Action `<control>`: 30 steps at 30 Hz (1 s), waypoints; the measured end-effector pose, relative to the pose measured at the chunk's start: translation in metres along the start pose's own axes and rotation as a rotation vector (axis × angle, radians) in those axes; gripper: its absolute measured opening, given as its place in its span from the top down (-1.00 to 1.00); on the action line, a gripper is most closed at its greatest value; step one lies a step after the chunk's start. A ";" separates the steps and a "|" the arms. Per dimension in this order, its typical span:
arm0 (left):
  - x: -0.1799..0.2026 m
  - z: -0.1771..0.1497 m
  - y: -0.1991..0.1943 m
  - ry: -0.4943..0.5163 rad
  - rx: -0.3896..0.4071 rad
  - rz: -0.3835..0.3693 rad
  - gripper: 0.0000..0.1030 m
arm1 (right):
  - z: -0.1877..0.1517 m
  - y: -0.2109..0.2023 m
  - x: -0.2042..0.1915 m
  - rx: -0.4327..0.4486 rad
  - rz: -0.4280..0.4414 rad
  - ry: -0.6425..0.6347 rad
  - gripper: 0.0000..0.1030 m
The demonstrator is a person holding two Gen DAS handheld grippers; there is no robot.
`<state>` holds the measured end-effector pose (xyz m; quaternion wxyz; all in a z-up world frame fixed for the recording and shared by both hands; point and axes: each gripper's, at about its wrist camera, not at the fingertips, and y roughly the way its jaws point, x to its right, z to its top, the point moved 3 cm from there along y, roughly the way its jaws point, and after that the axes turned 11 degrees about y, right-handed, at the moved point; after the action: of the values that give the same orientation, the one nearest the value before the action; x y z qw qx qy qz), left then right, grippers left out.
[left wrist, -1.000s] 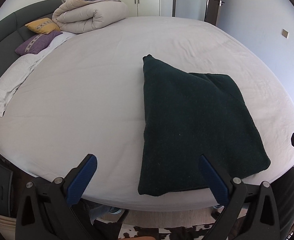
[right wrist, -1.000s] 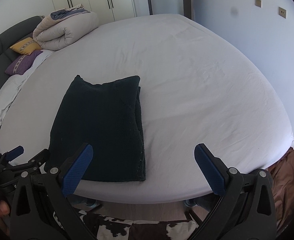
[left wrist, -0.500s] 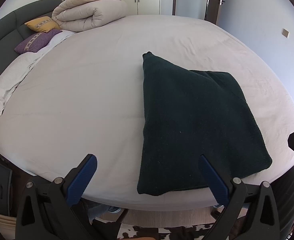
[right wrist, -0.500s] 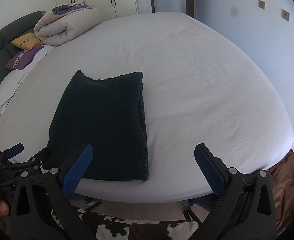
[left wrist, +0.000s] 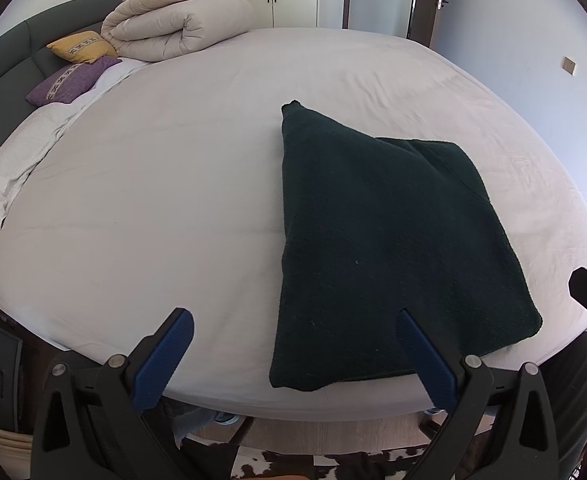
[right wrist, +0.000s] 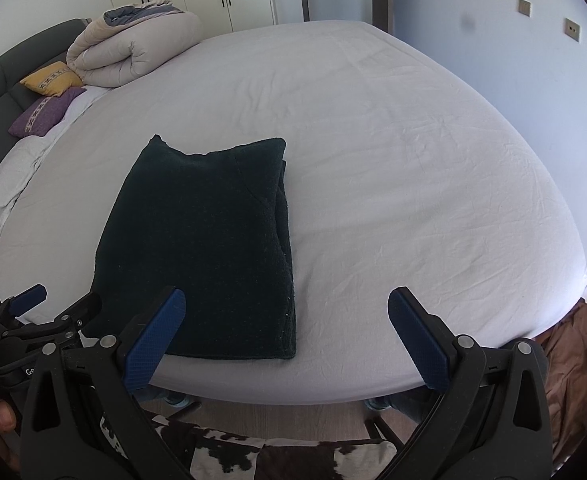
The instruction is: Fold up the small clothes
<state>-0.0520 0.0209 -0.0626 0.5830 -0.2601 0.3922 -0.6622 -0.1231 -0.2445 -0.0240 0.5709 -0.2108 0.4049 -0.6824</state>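
The dark green garment (left wrist: 389,240) lies folded near the bed (left wrist: 153,184) edge. Both grippers — left gripper (left wrist: 293,344), right gripper (right wrist: 285,320) — hover with fingers spread, holding nothing.

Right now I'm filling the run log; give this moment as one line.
dark green garment: folded, on bed | left gripper: open, empty | right gripper: open, empty
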 end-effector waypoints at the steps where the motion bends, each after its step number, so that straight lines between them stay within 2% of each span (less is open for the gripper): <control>1: 0.000 0.000 0.000 0.000 0.000 0.000 -1.00 | 0.000 0.000 -0.001 0.000 0.000 -0.001 -1.00; 30: 0.001 -0.003 0.002 0.002 -0.008 -0.003 -1.00 | -0.003 0.005 -0.006 -0.006 -0.006 0.005 -1.00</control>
<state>-0.0535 0.0210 -0.0661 0.5806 -0.2623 0.3949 -0.6619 -0.1206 -0.2382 -0.0291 0.5672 -0.2120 0.4079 -0.6834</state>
